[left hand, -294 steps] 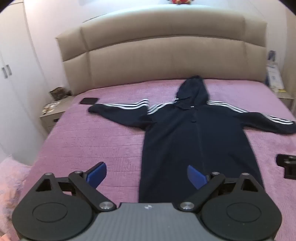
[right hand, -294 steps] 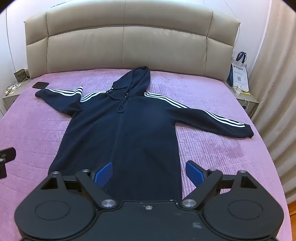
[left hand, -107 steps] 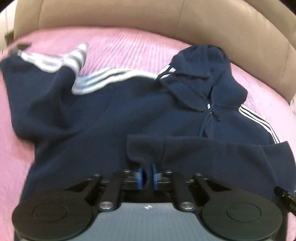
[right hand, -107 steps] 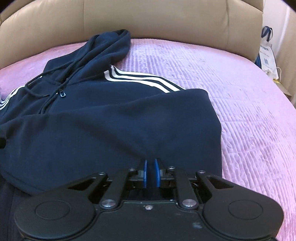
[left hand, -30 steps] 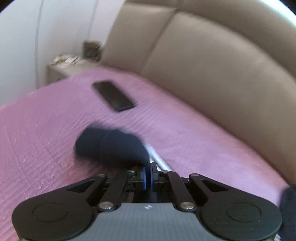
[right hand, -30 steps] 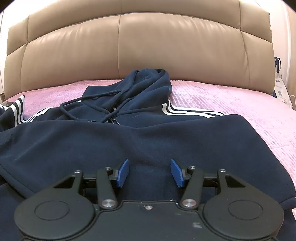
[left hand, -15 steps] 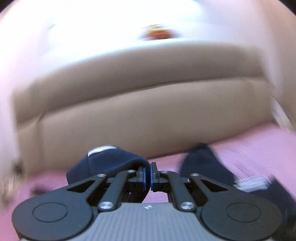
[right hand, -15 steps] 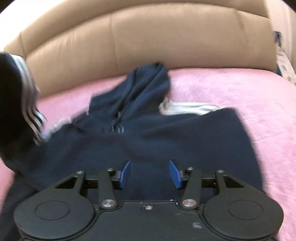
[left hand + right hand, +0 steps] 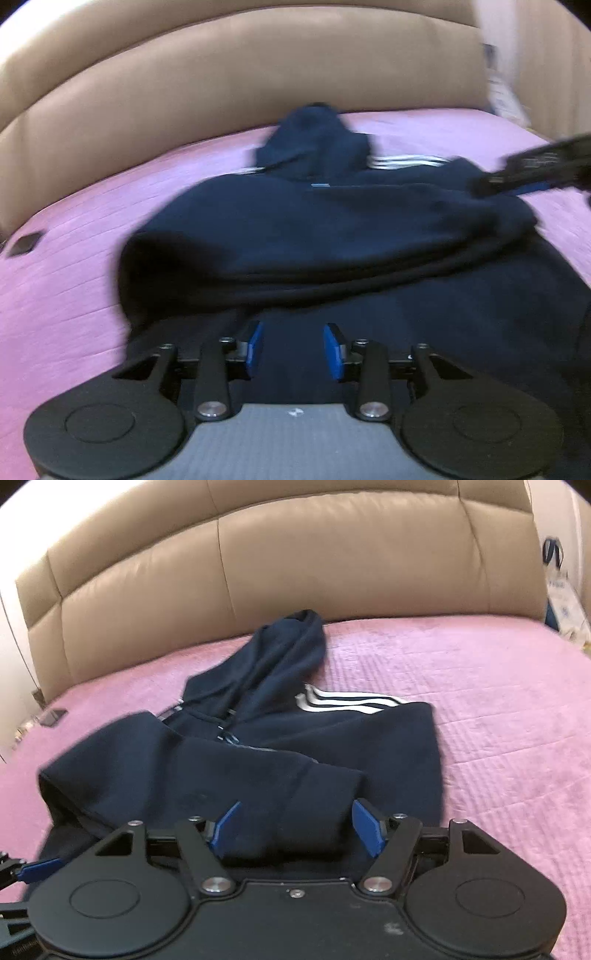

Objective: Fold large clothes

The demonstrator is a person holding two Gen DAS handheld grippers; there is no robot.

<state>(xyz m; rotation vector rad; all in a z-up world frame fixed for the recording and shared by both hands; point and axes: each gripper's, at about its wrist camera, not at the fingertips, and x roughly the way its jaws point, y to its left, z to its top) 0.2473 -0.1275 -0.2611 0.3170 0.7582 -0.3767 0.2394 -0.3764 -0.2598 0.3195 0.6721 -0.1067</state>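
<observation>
Both sleeves now folded across hoodie; left tool and right tool opening, empty.

navy hoodie, white stripes, pink bedspread, beige headboard
</observation>
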